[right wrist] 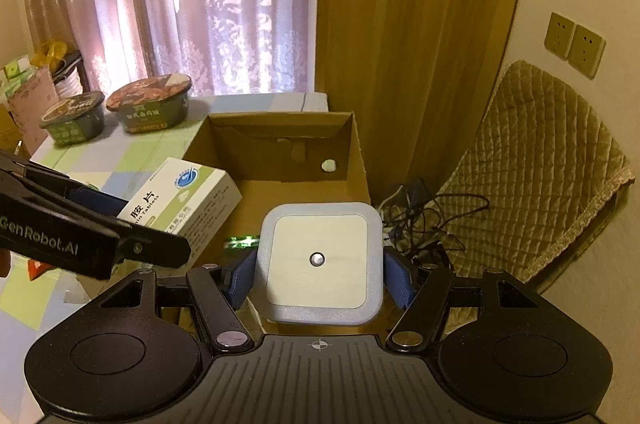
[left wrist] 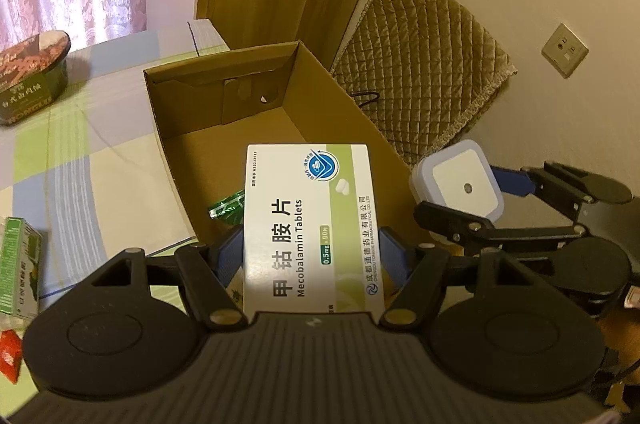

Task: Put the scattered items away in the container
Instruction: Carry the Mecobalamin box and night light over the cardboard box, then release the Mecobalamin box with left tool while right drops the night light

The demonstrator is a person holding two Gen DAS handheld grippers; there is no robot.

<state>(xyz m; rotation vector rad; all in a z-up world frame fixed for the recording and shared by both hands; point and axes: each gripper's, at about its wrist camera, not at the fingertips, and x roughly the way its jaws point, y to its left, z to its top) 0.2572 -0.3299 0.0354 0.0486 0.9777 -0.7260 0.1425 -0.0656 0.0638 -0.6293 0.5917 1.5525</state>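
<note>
Holding white-green tablet box, square night-light

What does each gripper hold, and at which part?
Left gripper holds the tablet box by its long sides; right gripper holds the night light by opposite side edges.

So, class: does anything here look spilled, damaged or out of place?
Nothing spilled or damaged. The left tongs hold a tablet box and the right tongs a white square device over the open carton; a green wrapper lies inside.
</note>
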